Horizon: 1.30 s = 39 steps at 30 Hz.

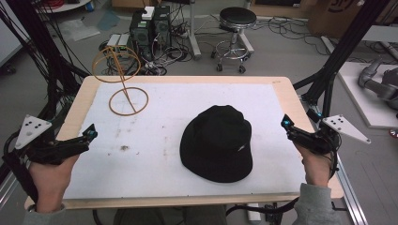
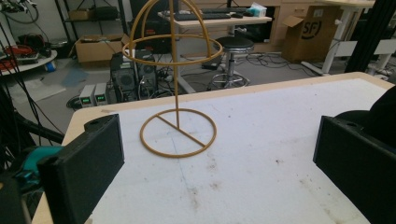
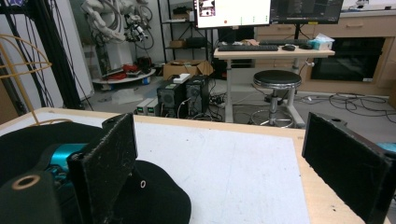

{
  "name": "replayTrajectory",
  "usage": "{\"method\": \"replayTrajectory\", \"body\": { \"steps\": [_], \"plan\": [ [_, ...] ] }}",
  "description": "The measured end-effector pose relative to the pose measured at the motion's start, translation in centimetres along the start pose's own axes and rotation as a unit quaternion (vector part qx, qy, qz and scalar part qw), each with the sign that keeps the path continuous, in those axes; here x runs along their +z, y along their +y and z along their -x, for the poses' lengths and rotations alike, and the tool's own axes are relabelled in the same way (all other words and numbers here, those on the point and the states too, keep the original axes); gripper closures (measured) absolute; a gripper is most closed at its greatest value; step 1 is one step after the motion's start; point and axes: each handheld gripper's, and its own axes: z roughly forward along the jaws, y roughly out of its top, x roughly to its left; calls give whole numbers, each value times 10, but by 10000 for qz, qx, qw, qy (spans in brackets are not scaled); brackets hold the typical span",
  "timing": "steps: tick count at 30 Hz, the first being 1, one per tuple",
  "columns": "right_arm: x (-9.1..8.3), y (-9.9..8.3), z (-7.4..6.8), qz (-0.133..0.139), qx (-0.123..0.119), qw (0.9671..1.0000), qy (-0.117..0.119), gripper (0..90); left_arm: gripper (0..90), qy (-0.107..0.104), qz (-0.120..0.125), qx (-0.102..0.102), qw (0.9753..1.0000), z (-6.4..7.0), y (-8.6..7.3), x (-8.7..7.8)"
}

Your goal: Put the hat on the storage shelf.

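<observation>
Resting flat, black bucket hat, brim down

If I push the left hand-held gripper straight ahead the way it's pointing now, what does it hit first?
Most likely the wire hat stand: the left hand-held gripper, jaws open, has the stand's base ring roughly centred ahead in its own view, with bare white mat between. The black hat sits off to the side. Depth is hard to judge.

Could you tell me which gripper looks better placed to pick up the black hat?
Probably the right gripper: it sits open at the table's right edge, close to the black hat, whose brim lies by its jaws. The left gripper, also open, faces the wire hat stand.
</observation>
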Motion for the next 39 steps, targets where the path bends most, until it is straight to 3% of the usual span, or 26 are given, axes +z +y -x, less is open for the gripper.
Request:
{"method": "replayTrajectory", "body": {
  "steps": [21,30,39],
  "plan": [
    [2,0,-2,-92,-25,9997,233,100,21,-18,-10,4,10000,0,0,1],
    [11,1,-15,-151,-161,9978,618,100,21,26,60,-59,10000,-6,2,-3],
    [25,6,-35,-292,-428,9924,1118,100,21,13,60,-68,10000,-6,3,-4]
  ]
}}
